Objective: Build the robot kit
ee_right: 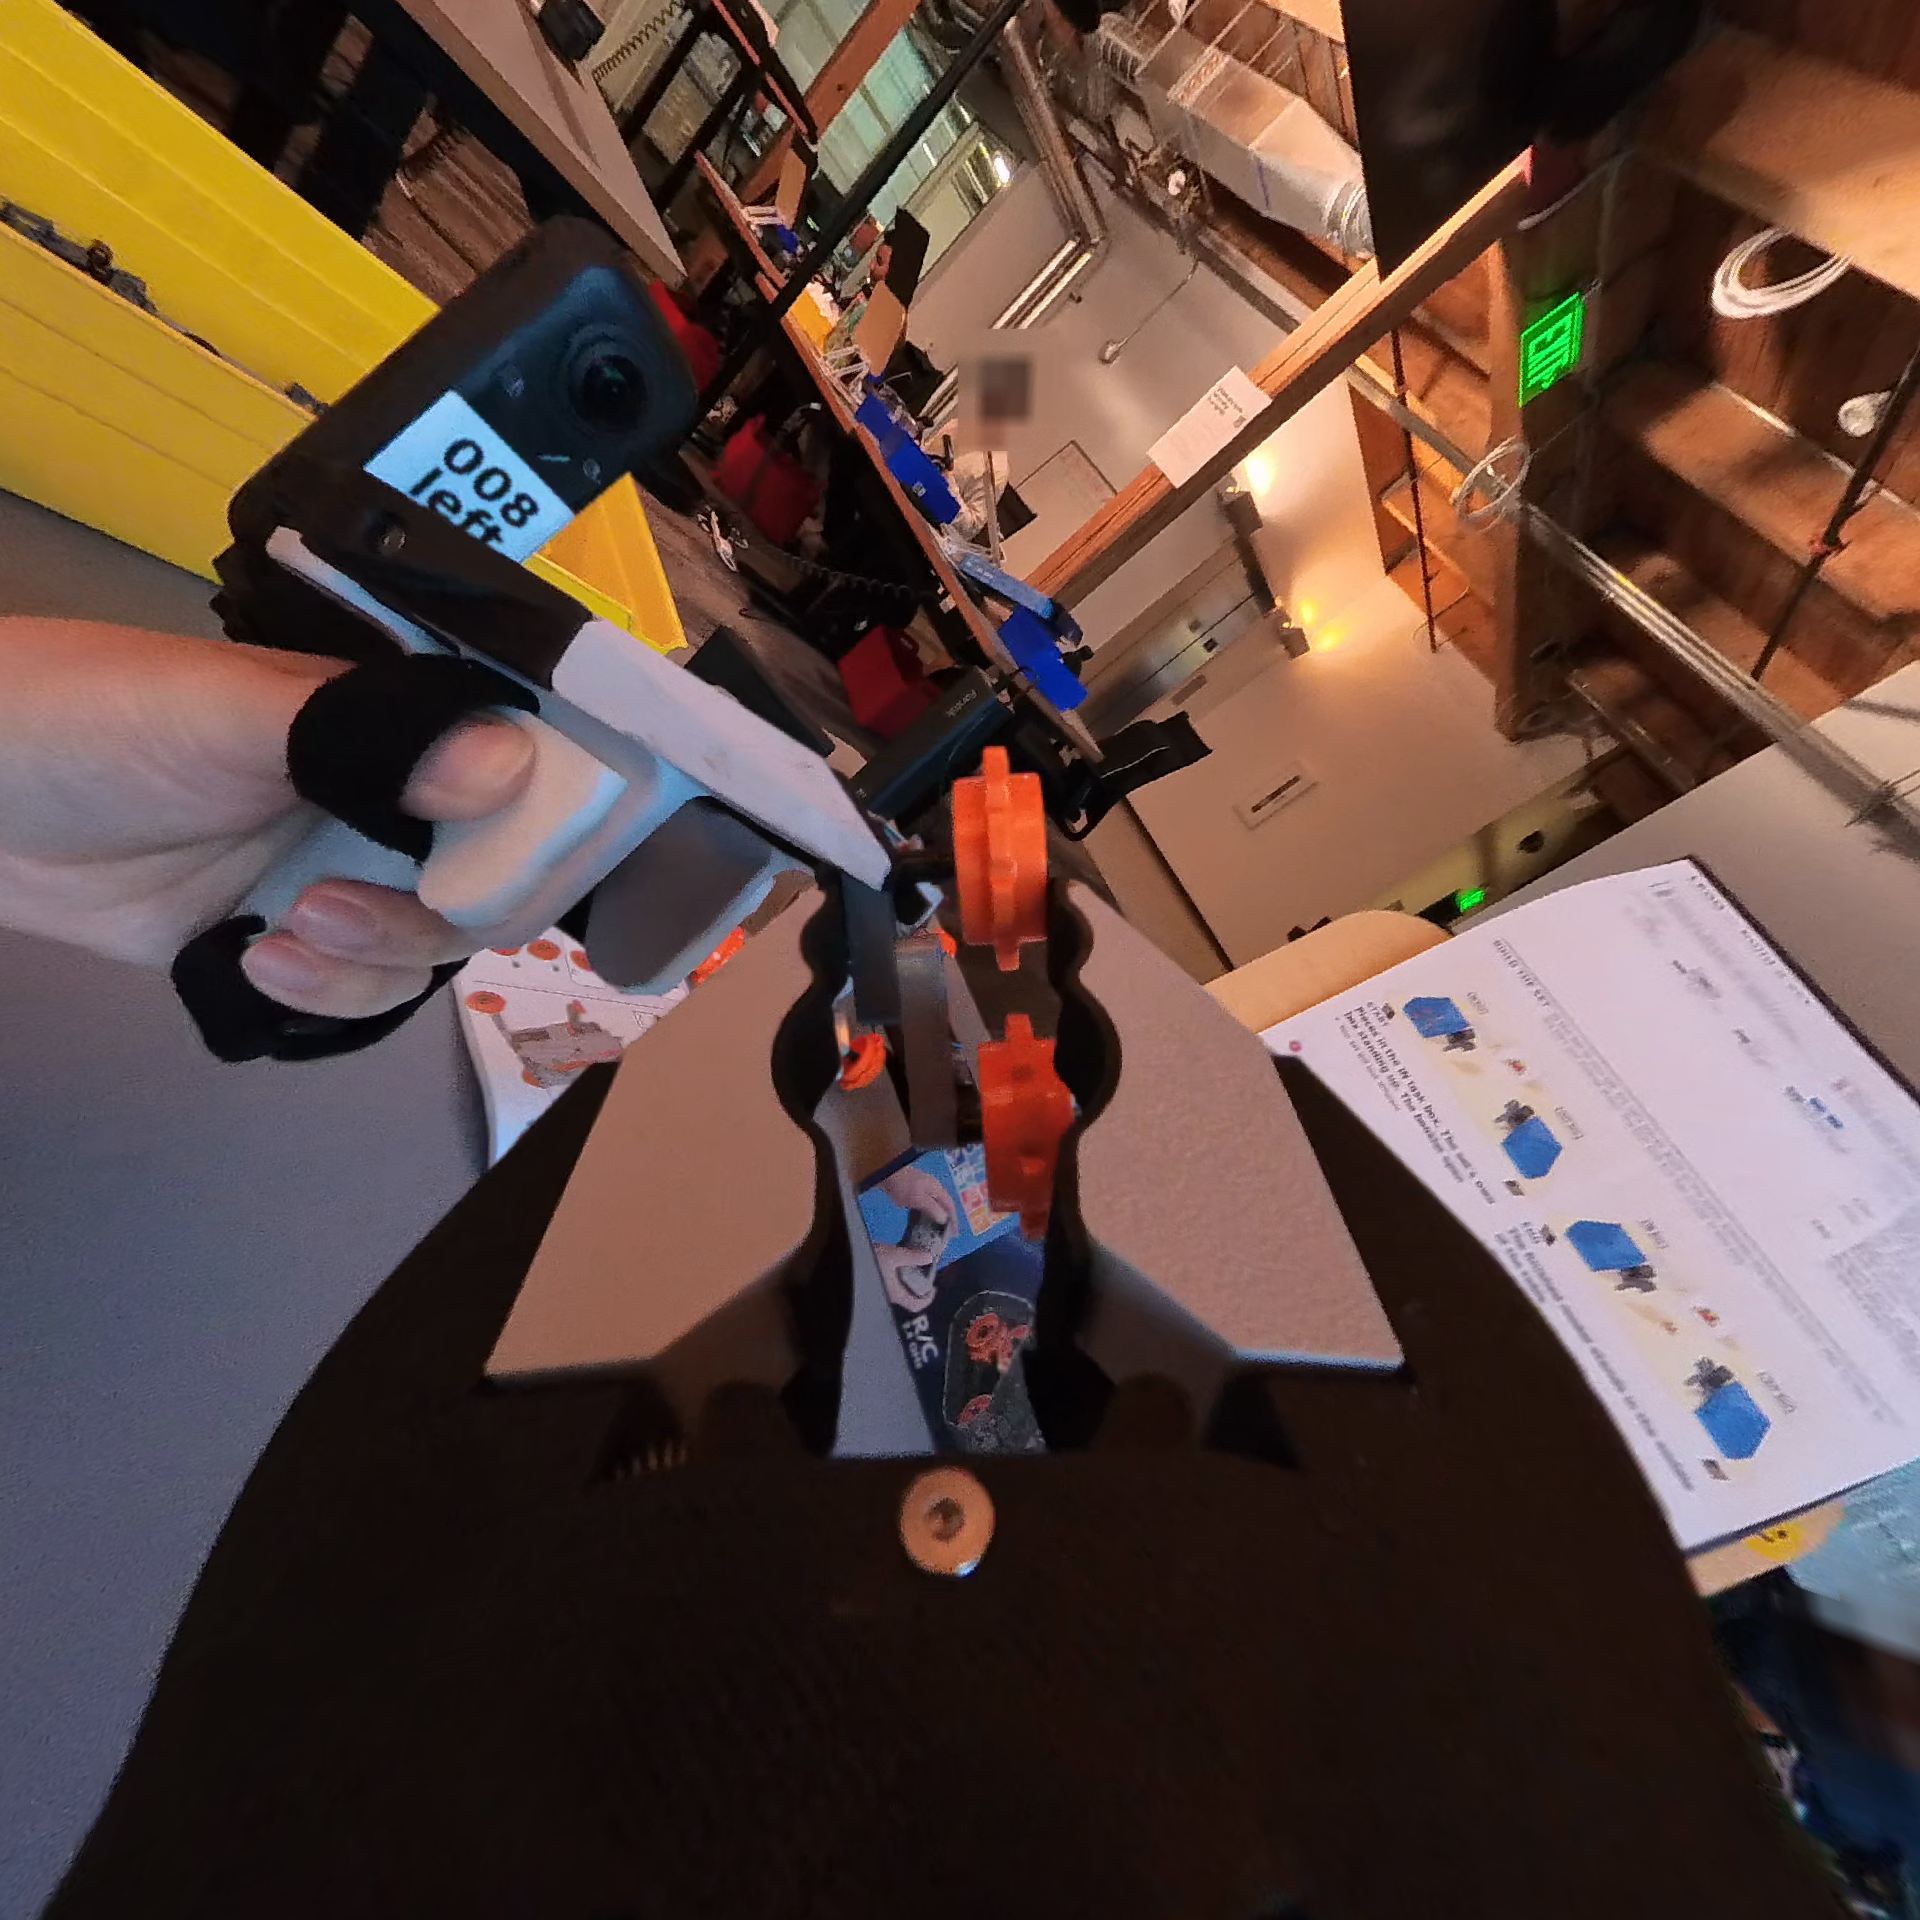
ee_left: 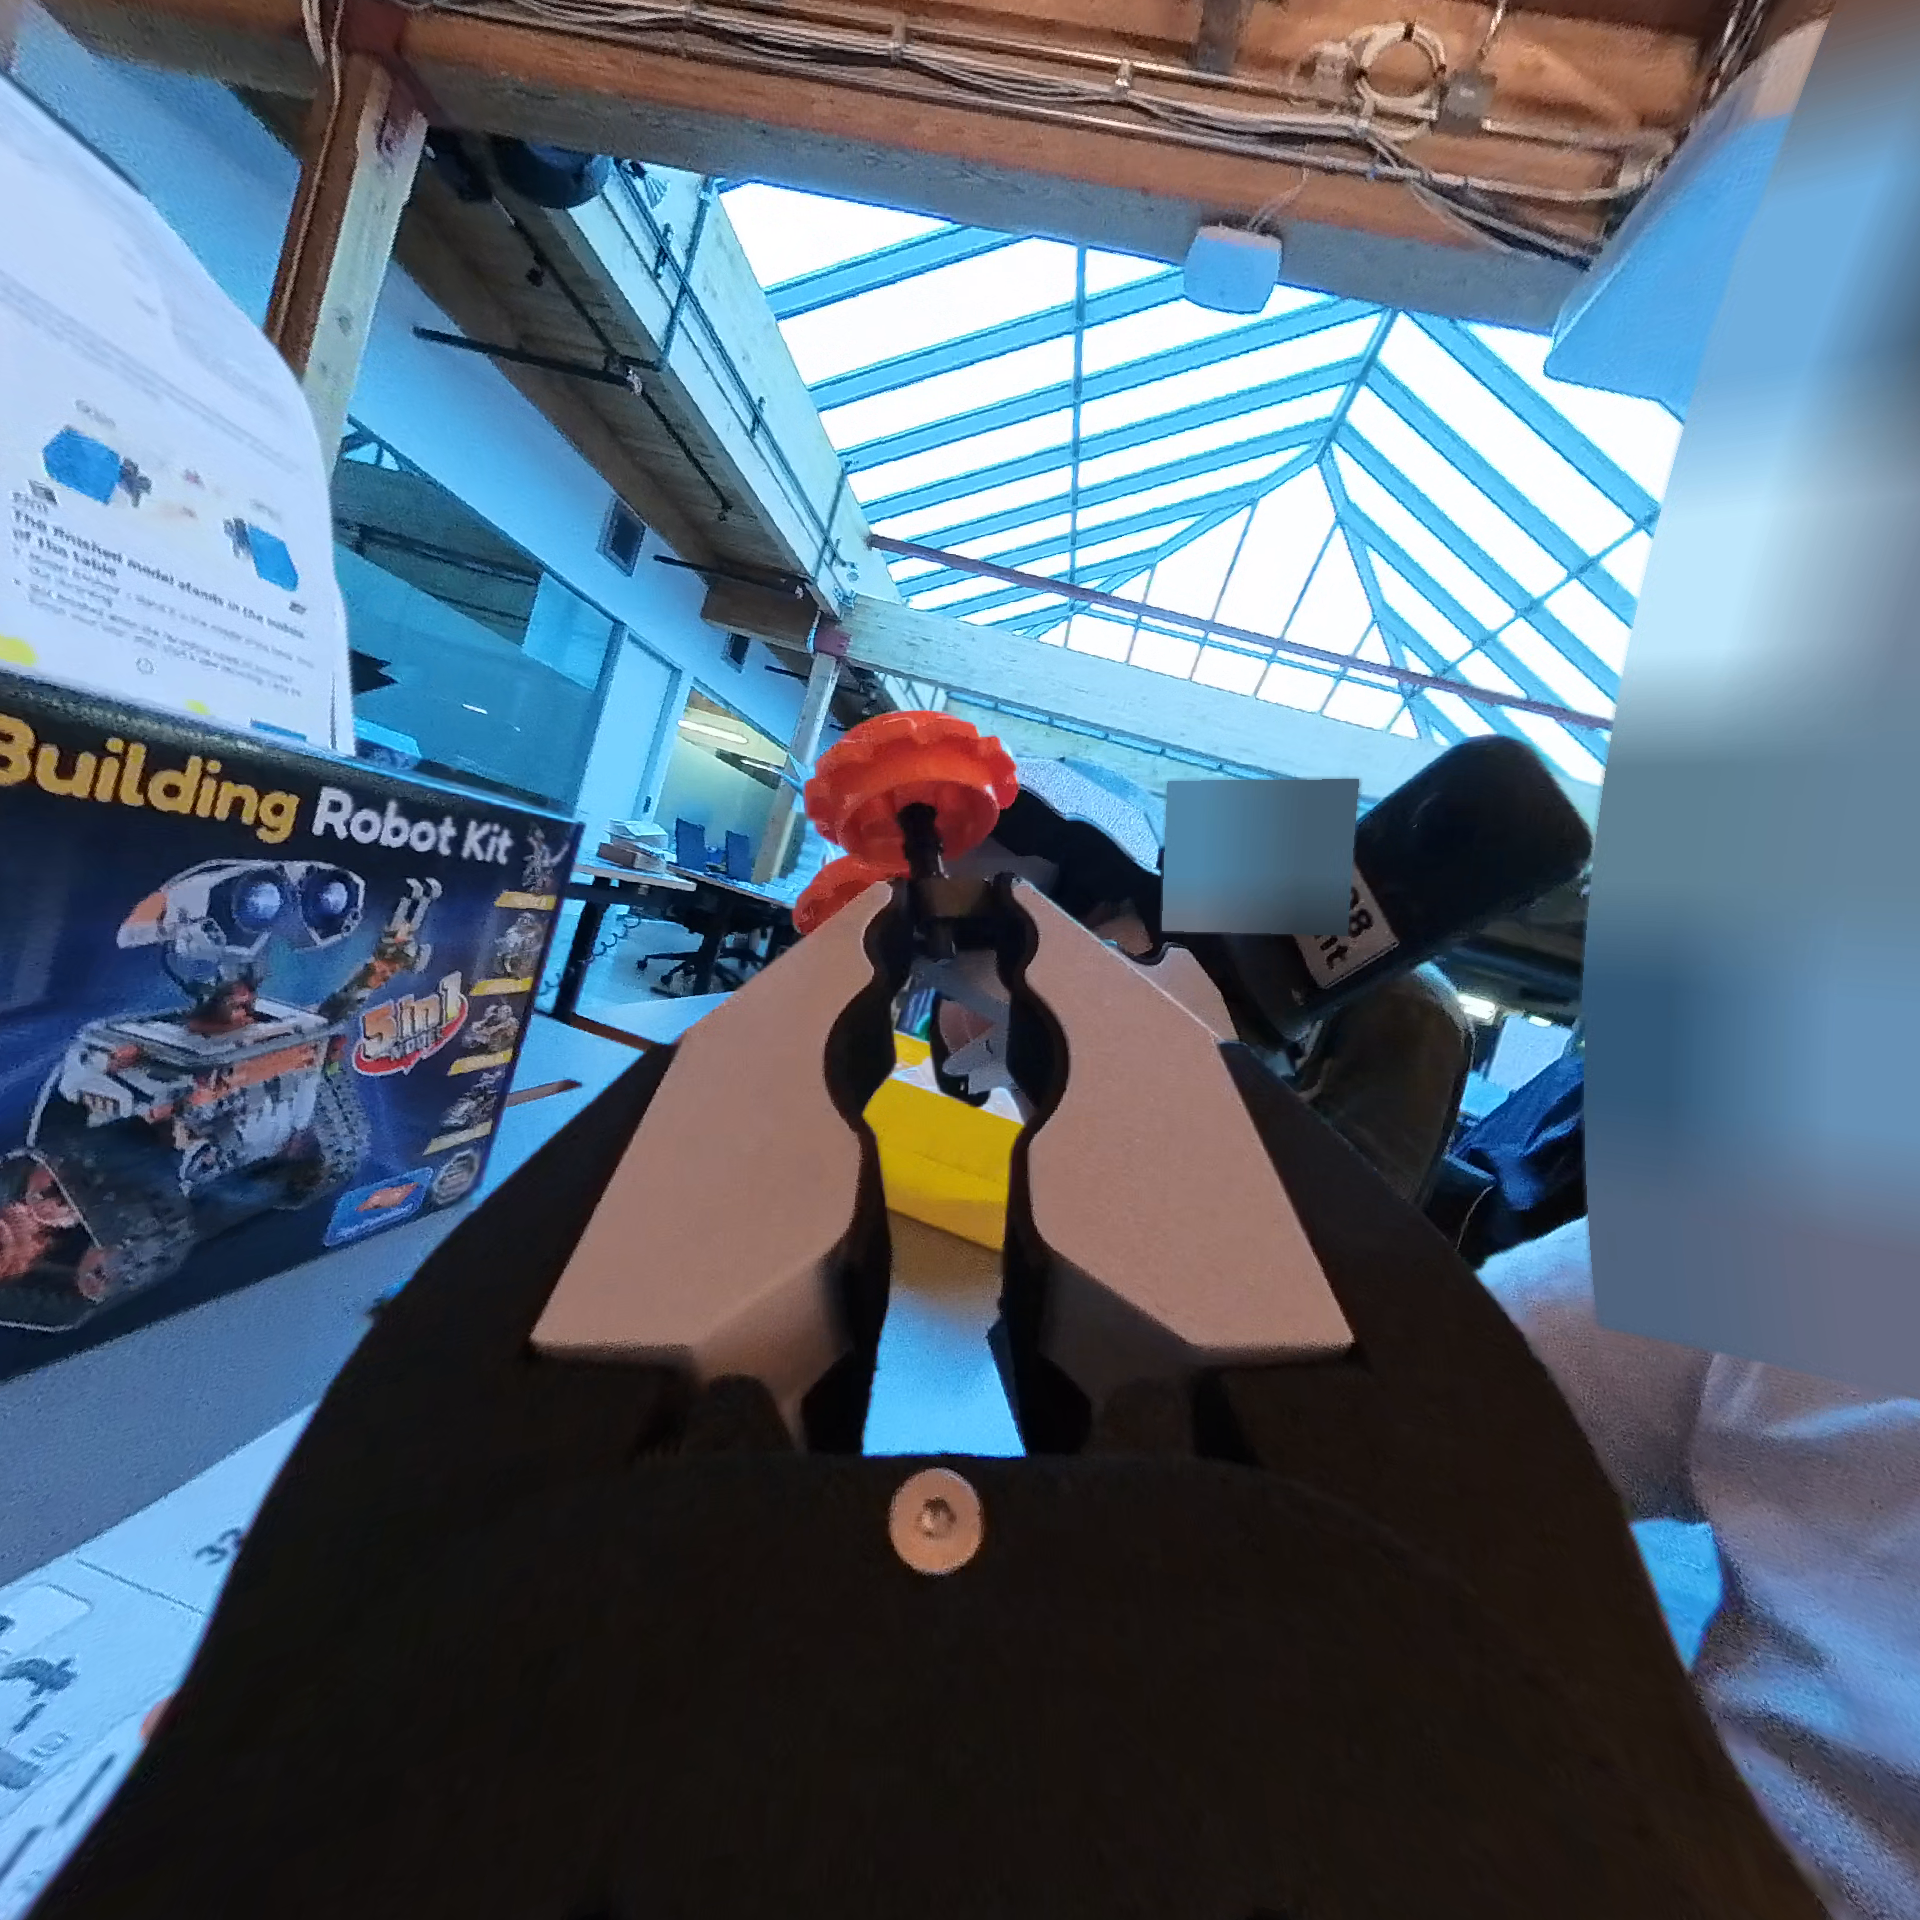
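Note:
My left gripper (ee_left: 940, 894) is shut on the black axle of a small model, just below an orange gear wheel (ee_left: 909, 779); a second orange gear (ee_left: 836, 894) sits behind its left fingertip. My right gripper (ee_right: 945, 904) is shut on the same model, with a grey beam (ee_right: 925, 1039) and two orange gears (ee_right: 997, 852) between its fingers. In the right wrist view the left gripper (ee_right: 868, 873), held by a hand (ee_right: 156, 779), reaches in from the left and meets the model at my fingertips. The model is held up above the table.
A robot kit box (ee_left: 260, 987) stands at left with a printed instruction sheet (ee_left: 135, 468) behind it. A yellow bin (ee_left: 945, 1153) lies beyond the fingers. The right wrist view shows the sheet (ee_right: 1610, 1195), a yellow bin (ee_right: 156, 312), an open booklet (ee_right: 540, 1018) and the grey table (ee_right: 208, 1299).

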`<state>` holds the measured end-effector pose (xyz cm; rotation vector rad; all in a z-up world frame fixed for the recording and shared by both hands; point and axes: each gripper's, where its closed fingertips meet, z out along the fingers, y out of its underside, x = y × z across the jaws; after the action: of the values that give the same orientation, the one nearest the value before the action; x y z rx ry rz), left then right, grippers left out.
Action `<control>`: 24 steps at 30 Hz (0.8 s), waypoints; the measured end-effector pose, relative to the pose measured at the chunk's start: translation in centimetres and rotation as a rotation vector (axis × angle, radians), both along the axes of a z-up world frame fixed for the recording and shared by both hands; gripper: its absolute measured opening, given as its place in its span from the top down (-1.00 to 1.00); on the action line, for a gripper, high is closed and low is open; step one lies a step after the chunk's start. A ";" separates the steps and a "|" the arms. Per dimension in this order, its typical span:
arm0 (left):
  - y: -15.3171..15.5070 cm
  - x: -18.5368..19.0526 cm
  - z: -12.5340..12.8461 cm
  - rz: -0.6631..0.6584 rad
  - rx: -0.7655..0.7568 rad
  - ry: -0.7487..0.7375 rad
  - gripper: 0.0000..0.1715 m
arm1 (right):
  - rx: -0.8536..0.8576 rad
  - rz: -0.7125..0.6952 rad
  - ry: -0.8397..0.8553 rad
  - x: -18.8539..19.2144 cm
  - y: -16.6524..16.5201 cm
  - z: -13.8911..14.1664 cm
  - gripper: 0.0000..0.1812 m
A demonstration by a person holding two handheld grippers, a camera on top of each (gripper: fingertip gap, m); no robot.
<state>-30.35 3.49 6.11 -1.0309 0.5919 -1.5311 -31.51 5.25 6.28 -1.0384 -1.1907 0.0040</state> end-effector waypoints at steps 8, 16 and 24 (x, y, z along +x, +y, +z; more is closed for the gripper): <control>-0.5 -0.2 0.1 -0.084 0.010 0.036 0.82 | 0.013 0.014 -0.051 0.4 -0.5 -0.1 0.59; 0.7 -4.2 1.7 -0.155 -0.067 -0.112 0.75 | -0.399 0.240 0.202 0.7 -1.2 0.7 0.58; -2.8 -1.6 0.2 -0.022 0.321 0.200 0.80 | -0.383 0.277 0.117 1.2 -2.1 0.3 0.58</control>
<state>-31.99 0.66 6.31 -0.9352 0.9573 -1.3065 -30.34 3.12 6.54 -1.1768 -1.2451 0.5206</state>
